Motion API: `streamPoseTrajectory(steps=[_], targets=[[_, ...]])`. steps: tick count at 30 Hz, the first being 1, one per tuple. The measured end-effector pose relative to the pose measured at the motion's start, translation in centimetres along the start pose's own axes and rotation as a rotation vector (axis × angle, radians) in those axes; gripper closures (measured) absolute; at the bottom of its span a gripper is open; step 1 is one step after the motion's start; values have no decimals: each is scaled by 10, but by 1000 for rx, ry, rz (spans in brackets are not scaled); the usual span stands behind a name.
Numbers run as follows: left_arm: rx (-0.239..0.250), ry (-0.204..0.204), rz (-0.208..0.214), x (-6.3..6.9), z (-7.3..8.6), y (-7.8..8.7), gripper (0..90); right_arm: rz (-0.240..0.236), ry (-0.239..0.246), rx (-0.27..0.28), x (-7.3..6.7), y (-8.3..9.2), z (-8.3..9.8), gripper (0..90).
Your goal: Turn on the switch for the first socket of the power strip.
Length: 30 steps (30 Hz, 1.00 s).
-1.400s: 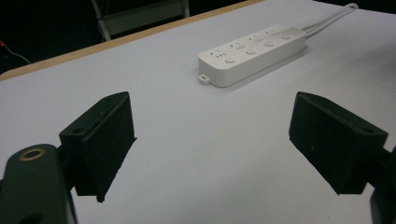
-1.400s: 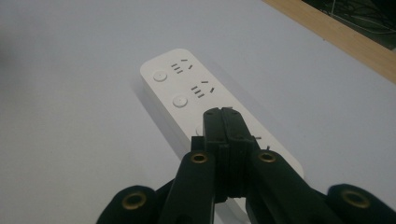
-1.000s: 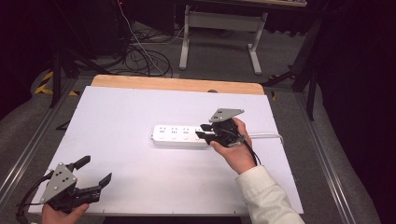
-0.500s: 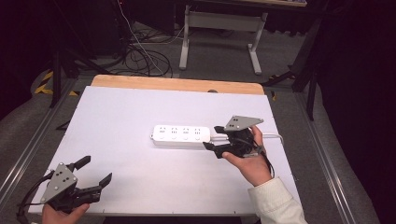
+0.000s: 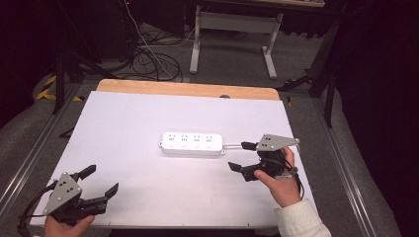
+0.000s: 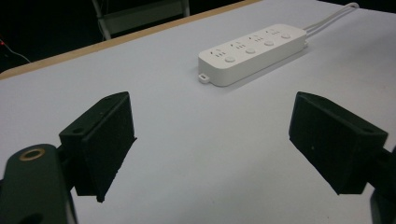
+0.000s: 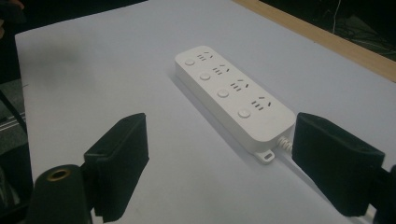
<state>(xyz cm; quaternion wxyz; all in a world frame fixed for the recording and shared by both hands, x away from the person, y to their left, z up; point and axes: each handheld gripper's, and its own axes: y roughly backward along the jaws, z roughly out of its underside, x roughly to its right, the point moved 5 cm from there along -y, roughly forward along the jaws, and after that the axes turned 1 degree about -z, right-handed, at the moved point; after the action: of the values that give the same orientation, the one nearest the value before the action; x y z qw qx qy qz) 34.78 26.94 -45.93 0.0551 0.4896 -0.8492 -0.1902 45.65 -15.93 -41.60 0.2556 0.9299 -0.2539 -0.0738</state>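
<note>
The power strip (image 5: 192, 143) lies flat near the middle of the white bench (image 5: 128, 123), its cable (image 5: 234, 144) running toward the right hand-held gripper (image 5: 243, 157), which sits just beside that end with jaws wide apart and empty. The left hand-held gripper (image 5: 101, 180) is well apart at the near left corner, its jaws also apart on nothing. If the right one closes here, I think it may catch the cable and drag the strip sideways, because the smooth casing has little to hold it.

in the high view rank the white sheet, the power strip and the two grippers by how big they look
1. White sheet.
2. Power strip, left gripper and right gripper: too alike to rank.
</note>
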Motion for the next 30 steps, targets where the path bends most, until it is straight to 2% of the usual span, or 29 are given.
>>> streamPoseTrajectory(steps=[9, 13, 16, 17, 21, 23, 24, 26, 27, 28, 30], targets=[[2, 1, 1, 1, 0, 0, 148, 1, -17, 24, -1, 11, 31, 163], [3, 3, 1, 1, -1, 0, 148, 1, -14, 24, -2, 12, 41, 153], [4, 0, 0, 2, -1, 0, 148, 15, -9, 26, -1, 14, 55, 153], [4, -1, 1, 2, -1, 0, 148, 15, -9, 26, -1, 14, 55, 153], [3, -2, 2, 2, -1, 0, 147, 19, -19, 9, -2, 13, 78, 153], [4, -5, 1, 2, -1, 0, 147, 22, -20, 6, -2, 13, 83, 153], [4, -7, 1, 2, -1, 0, 148, 21, -29, 8, -3, 13, 87, 156], [4, -8, 4, 2, -1, 0, 146, 23, -93, -4, -1, 12, 101, 161], [4, -8, 4, 2, -1, 0, 143, 23, -93, -4, -1, 12, 101, 161], [4, -7, 5, 2, -1, 0, 141, 17, -135, -11, 0, 12, 110, 161], [-1, -4, 9, 2, 0, 0, 137, 21, -146, -11, 0, 15, 112, 161]])
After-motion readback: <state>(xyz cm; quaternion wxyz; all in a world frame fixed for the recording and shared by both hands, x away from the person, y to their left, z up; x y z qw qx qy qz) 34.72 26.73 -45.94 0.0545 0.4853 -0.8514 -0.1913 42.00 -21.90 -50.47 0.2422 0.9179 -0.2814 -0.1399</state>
